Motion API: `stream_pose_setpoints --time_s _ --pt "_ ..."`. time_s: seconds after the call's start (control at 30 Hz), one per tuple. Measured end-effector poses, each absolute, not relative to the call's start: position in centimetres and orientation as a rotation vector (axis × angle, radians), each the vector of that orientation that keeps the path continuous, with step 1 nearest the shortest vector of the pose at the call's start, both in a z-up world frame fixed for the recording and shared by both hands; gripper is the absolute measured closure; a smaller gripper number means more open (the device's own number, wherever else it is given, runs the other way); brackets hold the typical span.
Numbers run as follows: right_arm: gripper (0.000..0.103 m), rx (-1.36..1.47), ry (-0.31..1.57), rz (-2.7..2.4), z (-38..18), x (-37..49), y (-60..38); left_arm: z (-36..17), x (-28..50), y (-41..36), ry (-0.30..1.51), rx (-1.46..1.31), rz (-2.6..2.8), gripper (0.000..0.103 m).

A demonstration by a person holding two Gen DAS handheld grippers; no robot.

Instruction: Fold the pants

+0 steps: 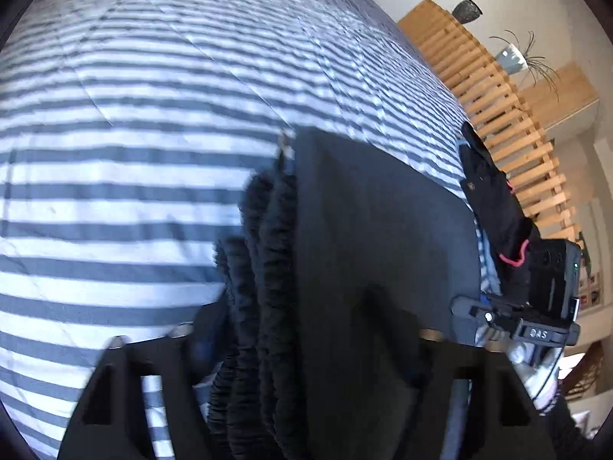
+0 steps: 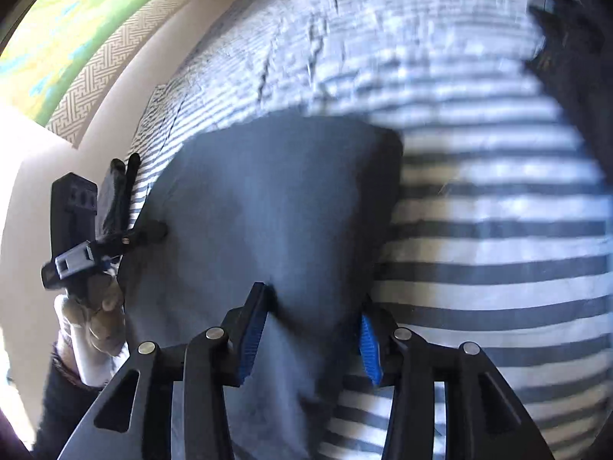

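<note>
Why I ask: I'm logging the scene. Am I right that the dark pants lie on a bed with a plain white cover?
Not quite. The pants do lie on the bed, but its cover is blue-and-white striped, not plain white. The left wrist view shows the stripes clearly.

Striped bedspread (image 1: 134, 134) lies open beside pants (image 2: 276, 199).

Matt dark cloth pants (image 2: 268, 207) with ruffled elastic waistband (image 1: 260, 268); striped woven bed cover (image 1: 134, 134); ribbed blue rubber pads on matt black plastic fingers (image 2: 251, 337); slatted bare wood headboard (image 1: 498, 107).
</note>
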State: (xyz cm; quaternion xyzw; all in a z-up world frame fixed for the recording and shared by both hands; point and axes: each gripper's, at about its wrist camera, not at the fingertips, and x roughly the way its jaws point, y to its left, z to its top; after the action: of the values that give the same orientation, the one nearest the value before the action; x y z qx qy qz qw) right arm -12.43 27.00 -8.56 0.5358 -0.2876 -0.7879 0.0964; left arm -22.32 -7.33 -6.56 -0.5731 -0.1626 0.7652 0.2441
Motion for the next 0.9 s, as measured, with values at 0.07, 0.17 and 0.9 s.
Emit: stream_pose_setpoints --time_s 0.07,0.17,0.9 --pt "0.070 1.590 -0.853 -2.348 -8.6 -12.8 26.7 -6.7 -22.0 -6.9 -0.473 -1.568 2.061 0.061" --pt "0.088 1.599 -0.824 -2.351 -8.6 -13.1 25.9 -6.1 -21.2 -6.4 -0.448 -1.540 2.099 0.067" --pt "0.094 1.311 -0.546 -2.528 3.3 -9.6 18.1 6.7 -12.8 -11.8 -0.386 -1.276 2.382 0.075"
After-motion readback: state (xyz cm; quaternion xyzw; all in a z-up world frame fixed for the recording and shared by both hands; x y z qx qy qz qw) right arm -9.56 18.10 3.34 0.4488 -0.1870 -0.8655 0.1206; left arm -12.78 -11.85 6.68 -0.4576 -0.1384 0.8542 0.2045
